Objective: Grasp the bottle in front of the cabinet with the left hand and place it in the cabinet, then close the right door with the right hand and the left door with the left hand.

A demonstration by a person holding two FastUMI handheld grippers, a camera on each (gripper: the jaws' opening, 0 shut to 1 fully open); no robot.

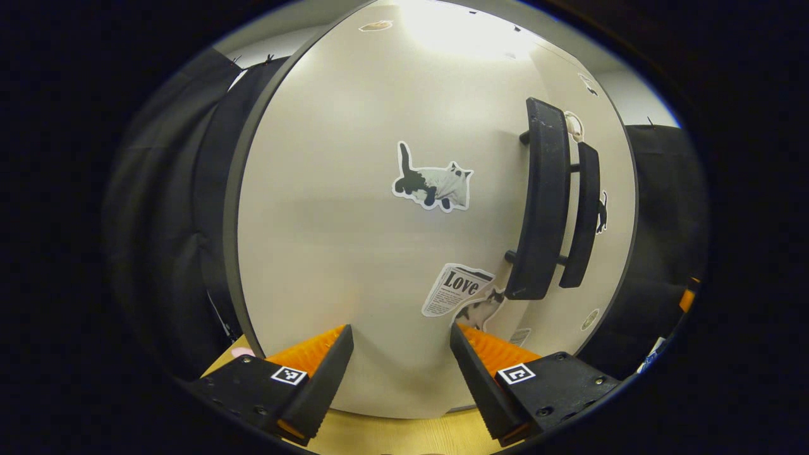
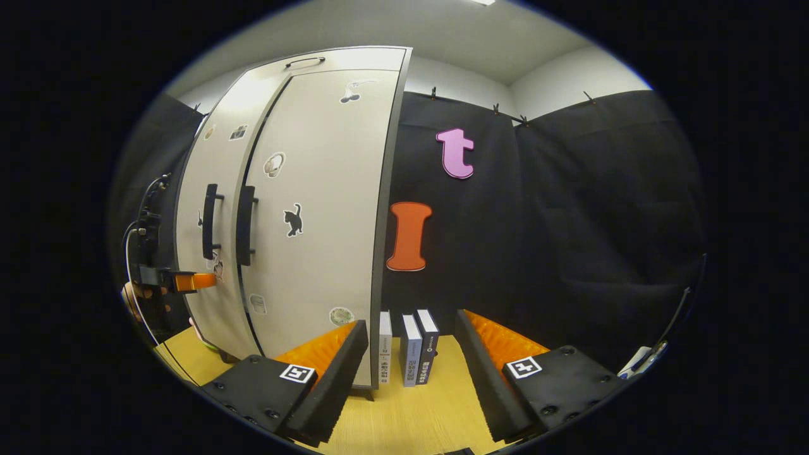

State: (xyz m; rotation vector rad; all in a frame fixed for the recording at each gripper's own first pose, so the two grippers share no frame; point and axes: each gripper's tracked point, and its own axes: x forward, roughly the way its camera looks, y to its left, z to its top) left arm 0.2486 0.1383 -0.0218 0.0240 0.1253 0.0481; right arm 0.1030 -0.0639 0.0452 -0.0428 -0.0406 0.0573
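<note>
The white cabinet (image 1: 354,208) stands right in front of my left gripper (image 1: 401,332), with both doors flush and shut. That gripper is open, nothing between its fingers, its tips close to the left door below a cat sticker (image 1: 433,185). Two black vertical handles (image 1: 547,202) lie to the right of it. In the right gripper view the cabinet (image 2: 316,208) is at the left, and the left gripper (image 2: 189,281) sits at the lower part of the left door, held by a hand (image 2: 133,297). My right gripper (image 2: 411,322) is open and holds nothing, off the cabinet's right corner.
Three upright books (image 2: 411,347) stand on the wooden table (image 2: 404,411) just right of the cabinet, against the black cloth wall (image 2: 569,221). Cables (image 2: 142,208) hang at the far left beside the cabinet.
</note>
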